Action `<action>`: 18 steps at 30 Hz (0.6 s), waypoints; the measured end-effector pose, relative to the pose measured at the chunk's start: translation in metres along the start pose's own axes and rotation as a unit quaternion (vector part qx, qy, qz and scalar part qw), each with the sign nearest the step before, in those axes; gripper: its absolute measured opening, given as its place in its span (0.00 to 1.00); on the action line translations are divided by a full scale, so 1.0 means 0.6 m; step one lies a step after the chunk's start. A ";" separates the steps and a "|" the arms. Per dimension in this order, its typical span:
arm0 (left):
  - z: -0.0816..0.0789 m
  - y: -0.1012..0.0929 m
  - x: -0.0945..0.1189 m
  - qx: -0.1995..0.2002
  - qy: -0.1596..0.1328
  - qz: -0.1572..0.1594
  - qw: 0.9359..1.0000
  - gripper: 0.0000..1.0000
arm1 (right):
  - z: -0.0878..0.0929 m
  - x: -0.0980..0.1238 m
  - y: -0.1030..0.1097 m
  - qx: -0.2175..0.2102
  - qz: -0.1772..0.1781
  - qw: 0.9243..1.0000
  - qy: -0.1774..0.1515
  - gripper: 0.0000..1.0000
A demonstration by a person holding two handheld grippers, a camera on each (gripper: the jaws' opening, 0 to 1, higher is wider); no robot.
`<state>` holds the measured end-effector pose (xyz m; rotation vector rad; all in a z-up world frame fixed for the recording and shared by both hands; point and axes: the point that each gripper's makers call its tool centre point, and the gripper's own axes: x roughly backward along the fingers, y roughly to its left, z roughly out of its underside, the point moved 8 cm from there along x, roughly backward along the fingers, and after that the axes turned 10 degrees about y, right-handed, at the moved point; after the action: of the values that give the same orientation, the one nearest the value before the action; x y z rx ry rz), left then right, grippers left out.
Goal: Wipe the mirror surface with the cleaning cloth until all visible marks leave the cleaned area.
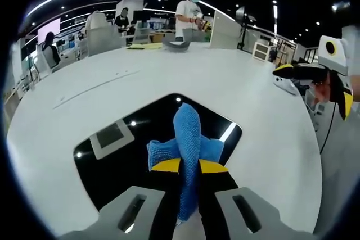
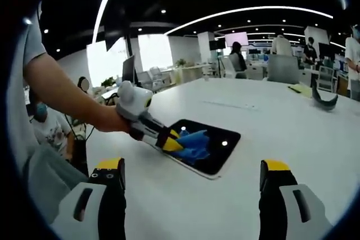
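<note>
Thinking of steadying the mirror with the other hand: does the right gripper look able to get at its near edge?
Probably yes: the right gripper is open, with bare table before the mirror.

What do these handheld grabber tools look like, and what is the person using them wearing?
Each tool is pale grey plastic with slotted cut-outs, ending in two black jaws capped with yellow tips. The left gripper carries a white box body behind its jaws; the right gripper has the same grey, black and yellow build. A thin dark cable hangs below it in the left gripper view. The person wears a grey short sleeve.
</note>
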<state>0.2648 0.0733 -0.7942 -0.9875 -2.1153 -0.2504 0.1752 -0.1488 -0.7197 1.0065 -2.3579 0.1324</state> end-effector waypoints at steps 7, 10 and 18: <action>-0.006 -0.011 -0.008 -0.005 -0.002 0.004 1.000 0.08 | 0.000 -0.001 -0.005 0.000 -0.004 1.000 0.001 0.99; -0.009 -0.013 -0.012 -0.003 -0.004 0.007 1.000 0.08 | 0.000 -0.001 -0.009 0.000 -0.005 1.000 0.001 0.99; -0.016 -0.026 -0.020 -0.008 -0.003 0.013 1.000 0.08 | -0.006 -0.001 -0.013 0.004 -0.006 1.000 -0.003 0.99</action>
<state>0.2640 0.0514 -0.7942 -1.0248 -2.1073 -0.2525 0.1825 -0.1529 -0.7177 1.0262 -2.3573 0.1339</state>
